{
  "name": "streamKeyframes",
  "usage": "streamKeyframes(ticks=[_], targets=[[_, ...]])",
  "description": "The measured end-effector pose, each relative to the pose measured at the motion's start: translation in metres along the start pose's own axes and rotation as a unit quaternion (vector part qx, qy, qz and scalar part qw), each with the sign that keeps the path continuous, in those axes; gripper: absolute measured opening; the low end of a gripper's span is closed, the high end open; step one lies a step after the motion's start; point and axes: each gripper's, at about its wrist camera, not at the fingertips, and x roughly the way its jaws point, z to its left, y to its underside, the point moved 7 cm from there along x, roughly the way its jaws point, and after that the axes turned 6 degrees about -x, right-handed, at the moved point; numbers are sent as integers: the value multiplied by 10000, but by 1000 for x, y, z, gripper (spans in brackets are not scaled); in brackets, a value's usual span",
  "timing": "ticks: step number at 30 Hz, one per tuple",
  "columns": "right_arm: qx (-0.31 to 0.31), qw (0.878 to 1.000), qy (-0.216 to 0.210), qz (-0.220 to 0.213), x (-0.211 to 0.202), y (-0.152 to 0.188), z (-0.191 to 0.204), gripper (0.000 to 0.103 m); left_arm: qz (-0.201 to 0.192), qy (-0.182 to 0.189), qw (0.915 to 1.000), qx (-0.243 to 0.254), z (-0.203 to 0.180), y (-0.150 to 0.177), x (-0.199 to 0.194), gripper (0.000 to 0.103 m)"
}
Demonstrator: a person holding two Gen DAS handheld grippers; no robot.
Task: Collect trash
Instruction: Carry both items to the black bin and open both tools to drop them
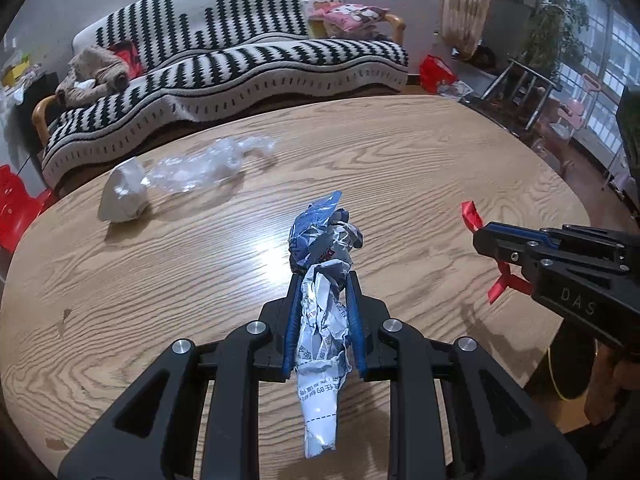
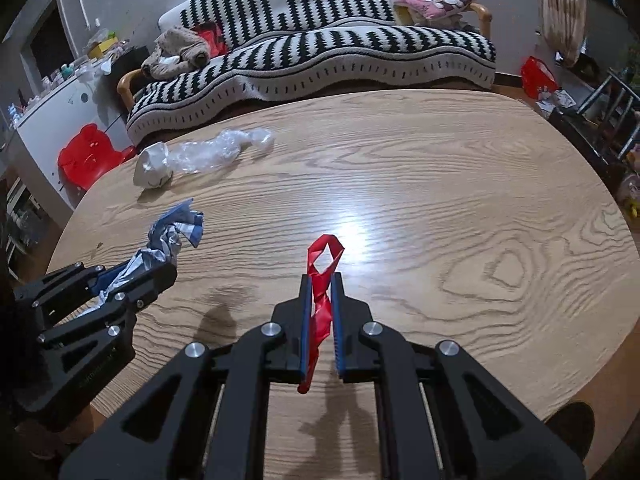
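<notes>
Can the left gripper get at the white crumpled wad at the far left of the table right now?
Probably not to grasp. The path across the table to the white wad looks clear, but the left gripper is shut on the blue-and-white wrapper, so its jaws are occupied.

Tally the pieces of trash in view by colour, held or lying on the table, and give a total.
Blue and white crumpled wrapper, held in the left gripper: 1
Red ribbon, held in the right gripper: 1
White crumpled paper on the table: 1
Clear plastic wrap on the table: 1
Total: 4
</notes>
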Motion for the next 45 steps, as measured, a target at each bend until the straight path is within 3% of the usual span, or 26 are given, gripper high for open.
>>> streamKeyframes(ticks=[9,17,23,27,33,36,40,45], targets=[[481,9981,353,-128,-38,34,-69,10,-23,591,9978,305,-76,-4,0,21],[1230,9891,758,-299,-88,81,-152,10,58,1326,9874,864,-171,9,4,21],[2011,9713,1199,-407,-135,134,-217,10,187,2017,9694,1383,-252,32,2,21],[2556,9525,1624,-323,-165,184,-256,10,402,2432,9558,1601,-300,52,3,21],[3501,9162,1945,101,-185,260,-302,10,977,3096,9216,2130,-382,107,6,21],[3817,8997,2108,222,-193,286,-321,10,1208,3217,9099,2322,-409,127,14,21],[4197,8839,2040,309,-193,307,-335,10,1410,3302,9018,2405,-431,142,23,21],[4273,8796,2071,286,-197,312,-335,10,1529,3322,8976,2461,-446,152,31,21]])
